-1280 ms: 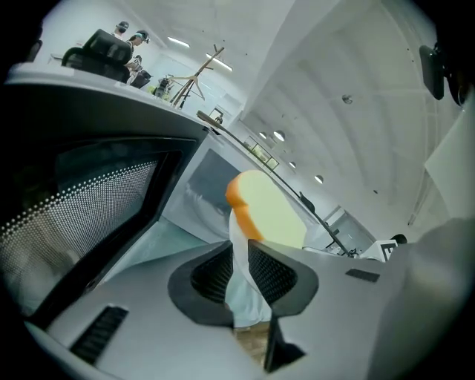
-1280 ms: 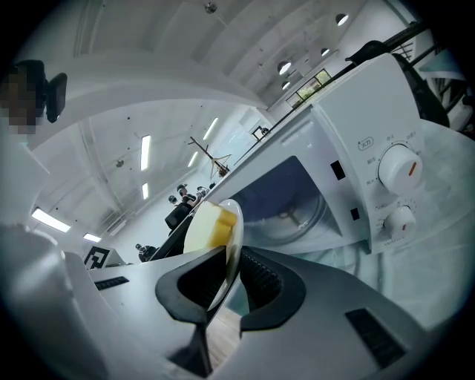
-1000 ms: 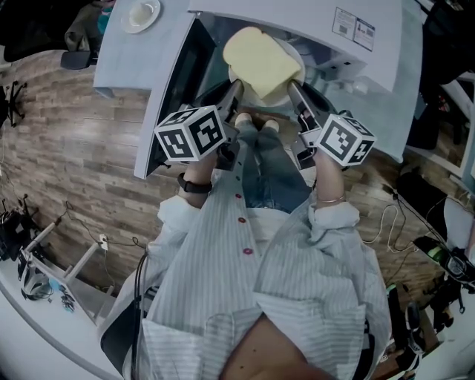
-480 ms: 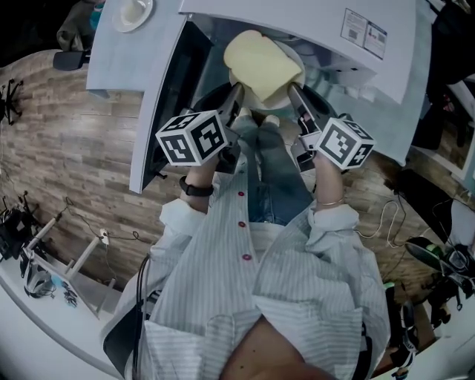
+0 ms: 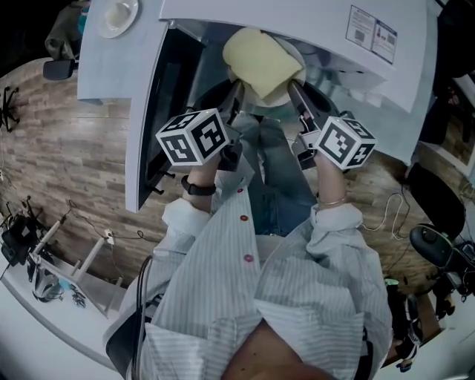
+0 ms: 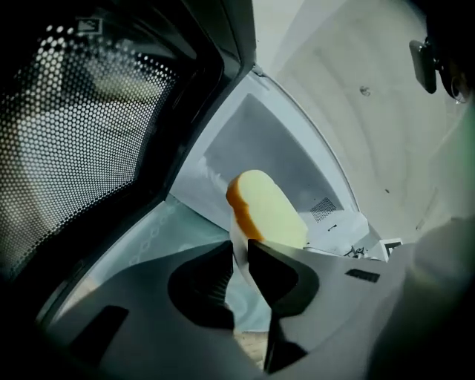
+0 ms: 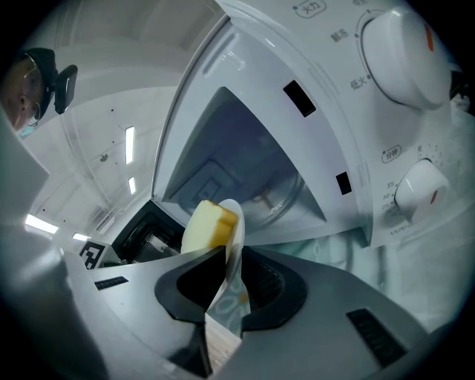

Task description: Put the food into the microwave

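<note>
A slice of yellow bread (image 5: pixel 261 63) lies on a white plate (image 5: pixel 289 53) held at the mouth of the white microwave (image 5: pixel 371 52), whose door (image 5: pixel 159 111) hangs open to the left. My left gripper (image 5: pixel 239 87) is shut on the plate's left rim, and my right gripper (image 5: pixel 291 87) is shut on its right rim. In the left gripper view the plate's edge (image 6: pixel 239 256) is pinched between the jaws, with the bread (image 6: pixel 267 211) above it. The right gripper view shows the plate rim (image 7: pixel 231 267) clamped in the jaws and the bread (image 7: pixel 206 226) in front of the oven cavity (image 7: pixel 245 174).
Two control knobs (image 7: pixel 404 52) sit on the microwave's right panel. A small white dish (image 5: pixel 117 15) rests on the white table (image 5: pixel 104 67) at the upper left. Wooden floor (image 5: pixel 67 171) lies below, with cables and gear at the sides.
Both grippers and the plate with bread have sunk lower relative to the microwave, whose top panel now covers more of the plate's far edge. The grips are unchanged.
</note>
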`<move>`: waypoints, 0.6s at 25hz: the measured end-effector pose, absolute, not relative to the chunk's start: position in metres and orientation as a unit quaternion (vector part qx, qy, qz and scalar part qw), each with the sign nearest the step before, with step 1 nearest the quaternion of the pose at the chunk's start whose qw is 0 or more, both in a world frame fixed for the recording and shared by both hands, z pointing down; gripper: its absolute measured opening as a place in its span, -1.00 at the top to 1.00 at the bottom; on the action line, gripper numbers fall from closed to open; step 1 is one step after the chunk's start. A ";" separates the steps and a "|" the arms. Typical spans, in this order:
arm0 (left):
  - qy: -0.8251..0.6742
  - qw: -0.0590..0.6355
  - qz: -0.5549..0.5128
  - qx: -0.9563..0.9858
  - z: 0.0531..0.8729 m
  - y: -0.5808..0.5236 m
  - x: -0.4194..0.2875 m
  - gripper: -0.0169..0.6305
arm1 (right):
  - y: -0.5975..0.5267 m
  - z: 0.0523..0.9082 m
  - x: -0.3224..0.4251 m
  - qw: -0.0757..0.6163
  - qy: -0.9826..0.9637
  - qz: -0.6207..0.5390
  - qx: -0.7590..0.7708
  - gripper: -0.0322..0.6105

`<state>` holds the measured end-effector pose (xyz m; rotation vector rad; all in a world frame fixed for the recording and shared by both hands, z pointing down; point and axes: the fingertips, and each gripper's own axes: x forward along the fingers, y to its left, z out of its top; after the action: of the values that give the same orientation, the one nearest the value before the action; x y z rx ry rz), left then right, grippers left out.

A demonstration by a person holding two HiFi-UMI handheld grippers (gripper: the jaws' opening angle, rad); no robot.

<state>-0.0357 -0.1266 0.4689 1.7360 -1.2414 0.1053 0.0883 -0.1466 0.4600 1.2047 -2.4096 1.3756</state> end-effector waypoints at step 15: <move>-0.520 0.457 0.045 0.720 0.487 -0.171 -0.031 0.77 | -0.182 0.484 0.094 0.058 -0.787 0.425 0.443 0.64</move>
<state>-0.0312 -0.1708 0.4871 1.7744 -1.2828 0.1102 0.0937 -0.1819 0.4835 1.3424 -2.3864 1.2894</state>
